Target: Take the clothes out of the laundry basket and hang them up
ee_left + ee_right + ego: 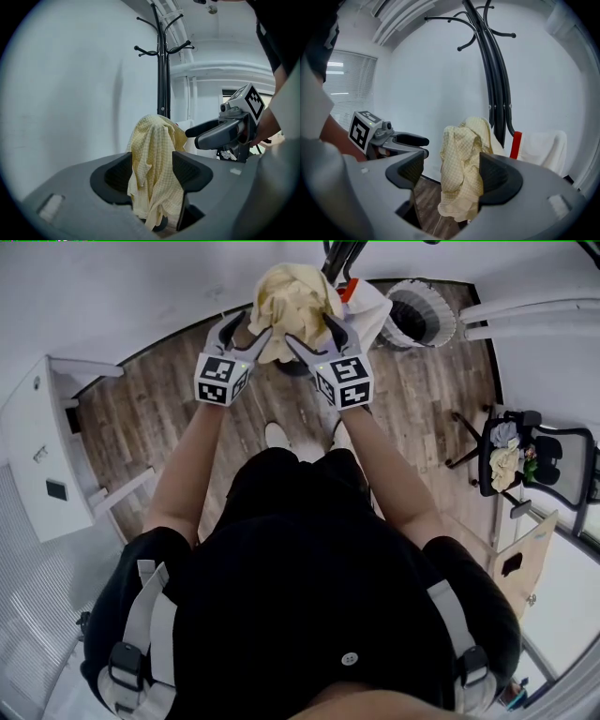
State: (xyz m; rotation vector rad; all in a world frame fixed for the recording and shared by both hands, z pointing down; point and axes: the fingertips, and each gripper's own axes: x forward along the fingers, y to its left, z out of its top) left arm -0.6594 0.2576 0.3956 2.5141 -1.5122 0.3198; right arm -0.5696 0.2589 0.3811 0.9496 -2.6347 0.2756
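Progress roughly midway, at a guess: white garment apparently already up on coat stand, yellow cloth out of laundry basket and raised against the stand's pole, seemingly draped over a low peg, peg itself hidden. Left to do: pull clear of the cloth, check the drape, return to basket for more; dark inside, contents not readable. Left hand-held gripper spread, cloth filling the gap and grazing both pads, no clear squeeze. Right hand-held gripper spread too, bare gap between one pad and the cloth. Pale yellow, fine waffle check, thin and limp; peaks at top, falls in loose crumpled folds, ends in an uneven edge low between the jaws.
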